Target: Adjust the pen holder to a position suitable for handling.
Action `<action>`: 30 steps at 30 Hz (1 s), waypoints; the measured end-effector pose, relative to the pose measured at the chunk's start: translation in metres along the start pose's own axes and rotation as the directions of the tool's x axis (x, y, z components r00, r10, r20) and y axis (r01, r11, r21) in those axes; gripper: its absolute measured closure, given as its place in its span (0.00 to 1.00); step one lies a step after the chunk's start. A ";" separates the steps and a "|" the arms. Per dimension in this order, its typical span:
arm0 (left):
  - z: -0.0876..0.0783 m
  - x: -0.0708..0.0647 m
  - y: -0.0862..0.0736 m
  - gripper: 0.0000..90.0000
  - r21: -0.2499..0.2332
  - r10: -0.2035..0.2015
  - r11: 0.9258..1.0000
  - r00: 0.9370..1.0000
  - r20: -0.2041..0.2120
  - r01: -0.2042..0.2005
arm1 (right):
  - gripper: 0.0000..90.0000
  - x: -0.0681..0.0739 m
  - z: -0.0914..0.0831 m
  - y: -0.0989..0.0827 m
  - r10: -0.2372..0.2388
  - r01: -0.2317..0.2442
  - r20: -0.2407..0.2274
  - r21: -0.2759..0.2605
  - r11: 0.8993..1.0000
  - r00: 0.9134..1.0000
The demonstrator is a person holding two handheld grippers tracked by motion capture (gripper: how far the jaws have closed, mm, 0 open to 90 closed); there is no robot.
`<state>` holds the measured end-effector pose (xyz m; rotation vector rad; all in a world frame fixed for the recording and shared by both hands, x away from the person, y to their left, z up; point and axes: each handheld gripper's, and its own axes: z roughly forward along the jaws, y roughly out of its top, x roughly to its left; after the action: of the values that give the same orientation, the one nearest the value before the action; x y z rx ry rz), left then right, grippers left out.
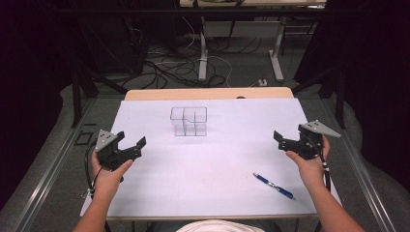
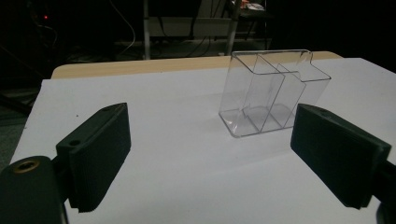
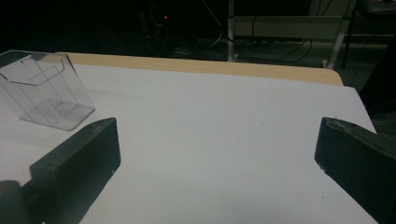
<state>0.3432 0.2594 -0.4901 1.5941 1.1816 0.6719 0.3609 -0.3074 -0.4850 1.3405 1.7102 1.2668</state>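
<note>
High view: nothing started, left claw [image 1: 131, 143] and right claw [image 1: 279, 137] both apart and empty, pen [image 1: 273, 186] untouched near right on the bench [image 1: 217, 164], holder [image 1: 188, 121] empty far centre; left gripper view: holder [image 2: 271, 93] ahead, unfilled; right gripper view: holder [image 3: 44, 88] far left, all left to do.

I count one clear plastic holder [image 1: 188, 121] standing on my white table [image 1: 217, 169], and inside it I make out three compartments. There is one blue pen [image 1: 274, 186], lying nearer to me than the holder and off to its right. I hold two grippers: my left gripper [image 1: 131, 143] to the left of the holder, my right gripper [image 1: 280, 138] to its right, each with two black jaws, four in all.
</note>
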 end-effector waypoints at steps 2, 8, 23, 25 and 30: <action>0.001 0.000 0.000 0.17 0.002 -0.008 1.000 1.000 -0.002 0.008 | 0.01 0.001 0.001 -0.001 0.008 -0.008 -0.001 0.012 1.000 1.000; 0.007 -0.002 0.003 0.18 0.011 -0.008 1.000 1.000 -0.003 0.008 | 0.02 0.004 0.003 -0.003 -0.004 0.005 -0.006 0.009 1.000 1.000; 0.022 0.000 0.029 0.36 0.003 -0.035 0.999 0.999 -0.004 0.035 | 0.07 0.004 0.003 -0.007 -0.008 0.008 0.006 0.012 1.000 1.000; 0.026 0.000 0.032 0.39 0.000 -0.039 0.999 0.999 0.002 0.039 | 0.07 0.003 0.002 -0.007 -0.009 0.009 0.007 0.007 1.000 1.000; 0.035 -0.001 0.040 0.43 0.010 -0.040 0.999 0.999 0.004 0.040 | 0.07 0.004 0.003 -0.008 -0.019 0.019 0.008 0.016 1.000 1.000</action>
<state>0.3871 0.2440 -0.4647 1.5756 1.2124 0.6381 0.3591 -0.3029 -0.4929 1.3342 1.7270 1.2378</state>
